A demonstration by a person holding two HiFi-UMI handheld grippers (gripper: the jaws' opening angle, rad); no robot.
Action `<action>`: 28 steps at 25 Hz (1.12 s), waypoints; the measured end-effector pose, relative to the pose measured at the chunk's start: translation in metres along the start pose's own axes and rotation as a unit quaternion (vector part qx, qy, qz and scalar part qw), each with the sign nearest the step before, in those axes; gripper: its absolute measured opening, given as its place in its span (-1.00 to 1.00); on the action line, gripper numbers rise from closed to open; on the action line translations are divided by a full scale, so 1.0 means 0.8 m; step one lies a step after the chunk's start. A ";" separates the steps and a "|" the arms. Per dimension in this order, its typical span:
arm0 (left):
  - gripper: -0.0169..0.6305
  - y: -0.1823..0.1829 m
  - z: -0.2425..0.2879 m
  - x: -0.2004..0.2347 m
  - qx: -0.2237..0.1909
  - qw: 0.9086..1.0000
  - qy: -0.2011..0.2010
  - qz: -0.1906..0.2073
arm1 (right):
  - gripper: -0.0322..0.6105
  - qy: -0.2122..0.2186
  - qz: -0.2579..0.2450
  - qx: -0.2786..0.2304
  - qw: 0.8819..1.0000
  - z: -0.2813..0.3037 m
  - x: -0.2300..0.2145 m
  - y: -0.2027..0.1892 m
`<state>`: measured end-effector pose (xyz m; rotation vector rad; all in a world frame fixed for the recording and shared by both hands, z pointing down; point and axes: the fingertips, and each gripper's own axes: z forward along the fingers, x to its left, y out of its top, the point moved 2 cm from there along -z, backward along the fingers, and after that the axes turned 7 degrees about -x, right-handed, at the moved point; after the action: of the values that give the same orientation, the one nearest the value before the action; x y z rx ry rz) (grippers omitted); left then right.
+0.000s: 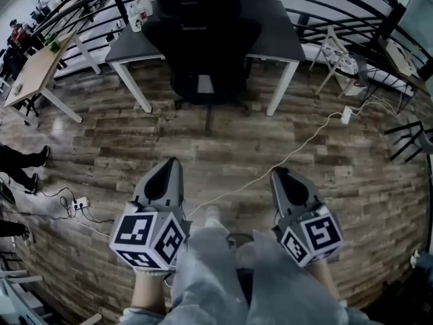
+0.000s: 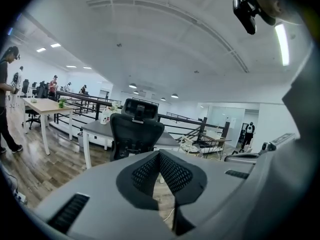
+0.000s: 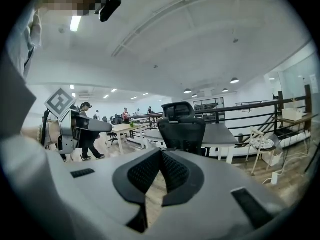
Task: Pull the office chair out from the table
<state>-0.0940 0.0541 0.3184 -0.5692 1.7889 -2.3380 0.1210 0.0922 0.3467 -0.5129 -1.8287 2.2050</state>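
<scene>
A black mesh office chair (image 1: 203, 42) with a headrest is tucked under a dark-topped table (image 1: 277, 36) with white legs, at the top middle of the head view. It shows straight ahead as the chair (image 2: 136, 134) in the left gripper view and the chair (image 3: 182, 129) in the right gripper view. My left gripper (image 1: 169, 164) and right gripper (image 1: 281, 175) are held side by side over the wooden floor, well short of the chair. Both are shut with nothing between the jaws: the left gripper (image 2: 160, 156) and the right gripper (image 3: 161, 154) show their tips met.
A white cable (image 1: 298, 151) runs across the floor to a power strip (image 1: 346, 115) at the right. A light wooden desk (image 1: 34, 73) stands at the left, with people (image 1: 20, 161) beside it. Black railings (image 1: 352, 5) run behind the table. A folding stand (image 1: 338, 59) sits right of the table.
</scene>
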 end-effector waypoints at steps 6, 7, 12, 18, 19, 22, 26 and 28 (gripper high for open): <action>-0.92 0.026 0.048 0.047 -0.004 1.000 -0.010 0.004 | -0.89 -0.011 -0.005 -0.005 1.000 0.062 0.002 0.015; -0.92 0.028 0.056 0.055 -0.004 1.000 -0.011 0.003 | -0.89 -0.012 -0.007 -0.005 1.000 0.072 0.002 0.016; -0.92 0.031 0.083 0.081 0.003 1.000 -0.020 0.010 | -0.89 -0.013 -0.011 -0.006 1.000 0.117 0.005 0.017; -0.92 0.042 0.102 0.106 -0.001 0.999 -0.031 0.021 | -0.89 -0.013 -0.015 -0.012 1.000 0.155 0.018 0.020; -0.92 0.043 0.105 0.108 -0.002 0.999 -0.034 0.023 | -0.89 -0.015 -0.016 -0.013 1.000 0.159 0.019 0.020; -0.92 0.047 0.110 0.112 -0.007 0.999 -0.041 0.030 | -0.89 -0.024 -0.018 -0.015 0.999 0.167 0.017 0.020; -0.92 0.049 0.112 0.118 -0.012 0.998 -0.045 0.030 | -0.89 -0.034 -0.021 -0.023 0.999 0.168 0.014 0.022; -0.92 0.047 0.113 0.120 -0.010 0.998 -0.046 0.028 | -0.89 -0.041 -0.020 -0.021 0.999 0.167 0.011 0.021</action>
<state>-0.1518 -0.0700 0.3223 -0.6113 1.7650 -2.2227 0.0595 -0.0276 0.3508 -0.3962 -1.9126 2.1952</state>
